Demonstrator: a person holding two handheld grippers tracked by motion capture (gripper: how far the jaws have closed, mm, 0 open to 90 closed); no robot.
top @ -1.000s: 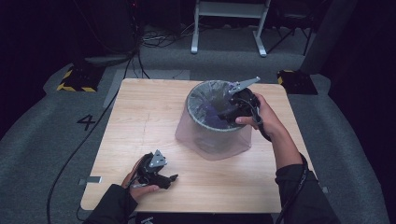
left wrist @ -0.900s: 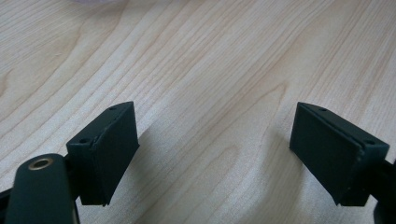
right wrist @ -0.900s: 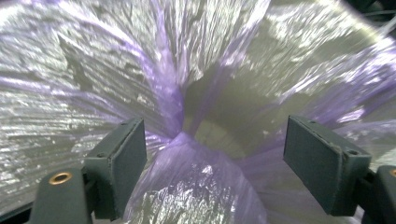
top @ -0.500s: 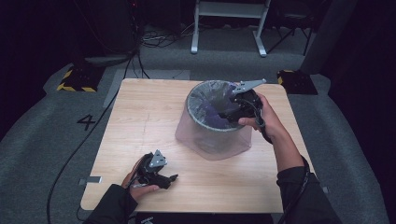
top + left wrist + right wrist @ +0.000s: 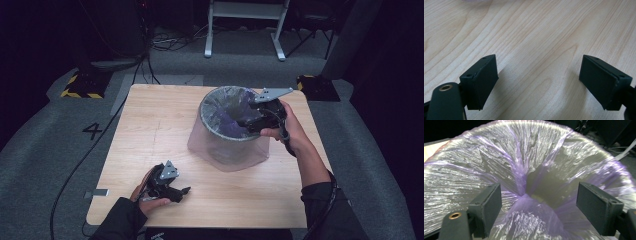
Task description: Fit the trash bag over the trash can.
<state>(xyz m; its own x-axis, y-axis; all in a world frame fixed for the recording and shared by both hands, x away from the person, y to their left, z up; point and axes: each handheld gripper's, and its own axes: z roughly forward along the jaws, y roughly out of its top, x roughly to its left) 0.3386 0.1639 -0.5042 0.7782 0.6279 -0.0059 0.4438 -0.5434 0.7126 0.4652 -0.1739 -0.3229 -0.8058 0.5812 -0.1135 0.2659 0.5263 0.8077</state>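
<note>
purple-tinted plastic bag (image 5: 227, 117) is lining a round bin (image 5: 227, 145), its film draping over the rim and down the outside wall; the bin is standing on the far right part of a pale wooden bench (image 5: 150, 125). right tool (image 5: 250, 121) is hanging over the bin's right rim, pointing into the opening, a hand (image 5: 287, 131) holding it. in the right gripper view its jaws are standing wide apart, gripping nothing, with the crinkled bag (image 5: 524, 170) funnelling down between them. left tool (image 5: 181, 192) is resting low at the near left edge of the bench, well apart from the bin. in the left gripper view its jaws are spread over bare wood (image 5: 536, 37), pinching nothing.
</note>
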